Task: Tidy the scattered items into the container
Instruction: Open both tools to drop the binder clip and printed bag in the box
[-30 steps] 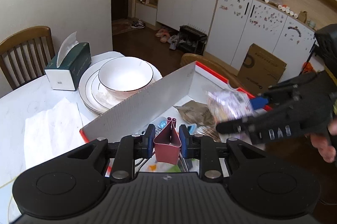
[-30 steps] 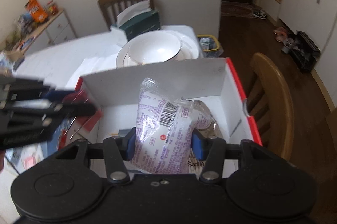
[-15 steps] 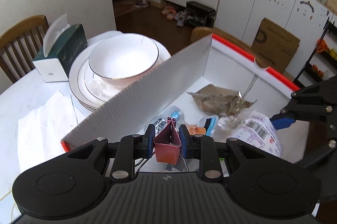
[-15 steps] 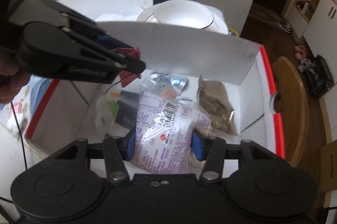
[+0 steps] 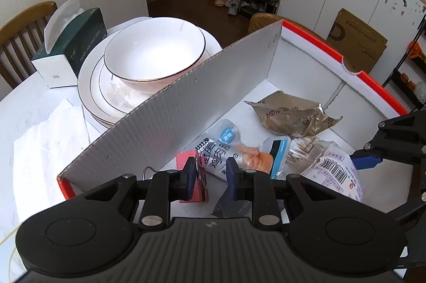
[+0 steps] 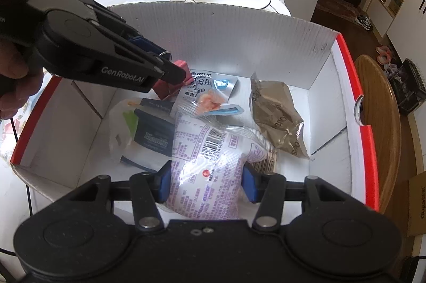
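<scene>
The container is a white corrugated box with a red rim. My left gripper hangs low inside it, jaws a narrow gap apart with nothing between the pads. A red binder clip lies by the left finger, close to the box wall. My right gripper is shut on a white snack packet with purple print and a barcode. The packet's far end rests on the pile in the box. One of the right gripper's fingers shows in the left wrist view.
In the box lie a brown foil bag, a clear food packet, cotton swabs and a dark carton. Behind the box stand a bowl on stacked plates, a tissue box and a napkin. A wooden chair stands at the right.
Both grippers have sunk into the box. The red clip was between the left pads and now lies beside the left finger. The packet has come down onto the pile.
</scene>
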A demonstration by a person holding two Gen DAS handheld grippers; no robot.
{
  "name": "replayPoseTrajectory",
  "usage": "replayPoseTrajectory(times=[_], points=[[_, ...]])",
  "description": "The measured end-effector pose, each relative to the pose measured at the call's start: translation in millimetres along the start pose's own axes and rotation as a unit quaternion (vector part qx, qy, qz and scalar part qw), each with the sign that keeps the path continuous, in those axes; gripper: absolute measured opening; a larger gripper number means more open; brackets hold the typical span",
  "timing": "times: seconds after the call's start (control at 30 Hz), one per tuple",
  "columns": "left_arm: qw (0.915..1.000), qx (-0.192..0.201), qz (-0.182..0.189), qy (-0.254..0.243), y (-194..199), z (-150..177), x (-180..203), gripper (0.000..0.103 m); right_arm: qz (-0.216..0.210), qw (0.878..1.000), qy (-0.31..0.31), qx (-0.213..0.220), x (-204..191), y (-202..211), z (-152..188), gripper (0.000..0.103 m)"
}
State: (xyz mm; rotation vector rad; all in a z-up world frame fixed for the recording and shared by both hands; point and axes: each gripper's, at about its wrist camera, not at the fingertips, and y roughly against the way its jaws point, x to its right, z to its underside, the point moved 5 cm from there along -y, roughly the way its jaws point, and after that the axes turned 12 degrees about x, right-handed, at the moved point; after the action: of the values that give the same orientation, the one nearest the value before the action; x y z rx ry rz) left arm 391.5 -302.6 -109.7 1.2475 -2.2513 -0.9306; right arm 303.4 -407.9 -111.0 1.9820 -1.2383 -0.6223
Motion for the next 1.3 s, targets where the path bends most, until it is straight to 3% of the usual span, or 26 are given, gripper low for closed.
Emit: replayPoseTrajectory(times=[0.27, 0.33, 0.83, 1.0, 1.07, 1.3], points=[[0.9999, -0.001, 0.014, 0.007, 0, 5, 3, 0.023, -0.011, 1.000, -0.014, -0.016, 7, -5, 6, 0.055], [0.9998, 0.001, 0.017, 0.013, 2, 6, 3, 0.023, -0.011, 1.000, -0.019, -0.010, 9, -3, 5, 0.067], [0.9984, 0.021, 0.029, 0.044, 30, 10, 2, 0.024, -0.021, 0.998, -0.044, 0.032, 17, 25, -10, 0.080], [0.9971, 0.041, 0.035, 0.054, 45, 9, 3, 0.034, -0.026, 0.997, -0.059, 0.046, 18, 39, -15, 0.082], [0.9964, 0.049, 0.037, 0.058, 52, 9, 2, 0.054, -0.028, 0.996, -0.060, 0.052, 16, 45, -17, 0.083], [0.9939, 0.079, 0.038, 0.067, 81, 10, 1, 0.056, -0.032, 0.994, -0.073, 0.078, 12, 63, -23, 0.086]])
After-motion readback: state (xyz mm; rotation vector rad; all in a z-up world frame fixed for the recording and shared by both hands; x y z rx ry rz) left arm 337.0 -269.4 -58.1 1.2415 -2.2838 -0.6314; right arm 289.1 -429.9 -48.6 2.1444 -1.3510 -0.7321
